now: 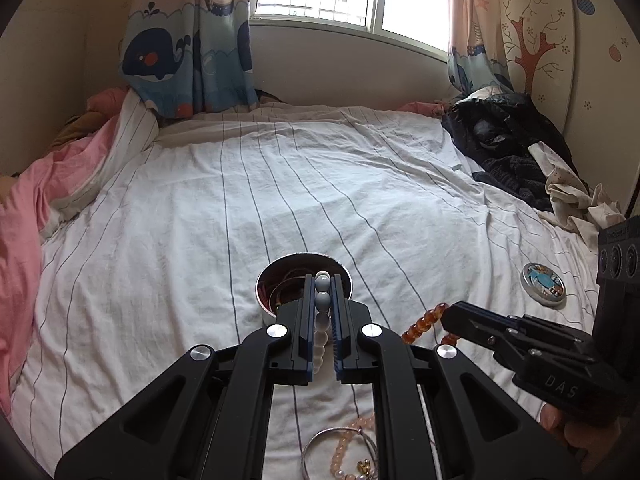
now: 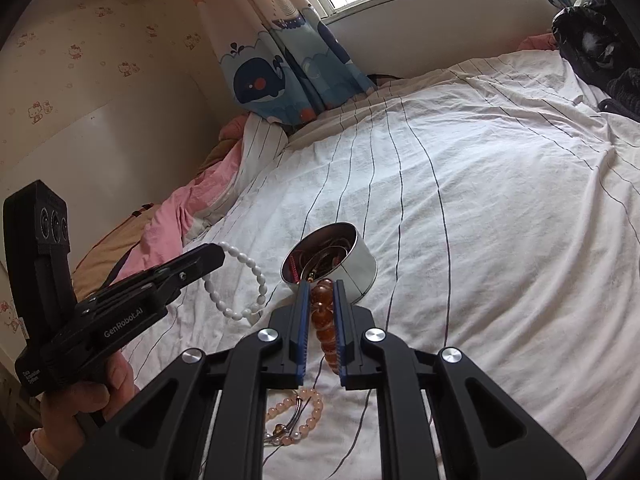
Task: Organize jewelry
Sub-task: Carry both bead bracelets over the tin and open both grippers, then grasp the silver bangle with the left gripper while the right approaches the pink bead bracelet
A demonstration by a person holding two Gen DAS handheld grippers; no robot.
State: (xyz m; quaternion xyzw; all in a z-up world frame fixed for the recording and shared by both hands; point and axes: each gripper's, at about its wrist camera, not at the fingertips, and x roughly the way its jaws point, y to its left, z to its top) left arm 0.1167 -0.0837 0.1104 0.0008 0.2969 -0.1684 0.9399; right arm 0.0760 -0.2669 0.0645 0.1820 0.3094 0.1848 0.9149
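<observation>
My left gripper (image 1: 323,280) is shut on a white bead bracelet (image 1: 322,320), held just in front of and above the round metal tin (image 1: 280,276). The bracelet hangs from it in the right wrist view (image 2: 240,280). My right gripper (image 2: 321,282) is shut on an amber bead bracelet (image 2: 322,316), close to the tin (image 2: 360,268), which holds red cords and other jewelry. The amber bracelet (image 1: 424,322) and right gripper (image 1: 448,314) also show in the left wrist view. A pink bead bracelet (image 2: 300,412) and a silver bangle (image 1: 316,444) lie on the sheet below the grippers.
Everything sits on a bed with a white striped sheet (image 1: 320,184). The tin's patterned lid (image 1: 544,283) lies to the right. Dark clothes (image 1: 504,140) are piled at the far right, a pink blanket (image 1: 24,232) at the left. A window and whale curtains (image 1: 176,44) are behind.
</observation>
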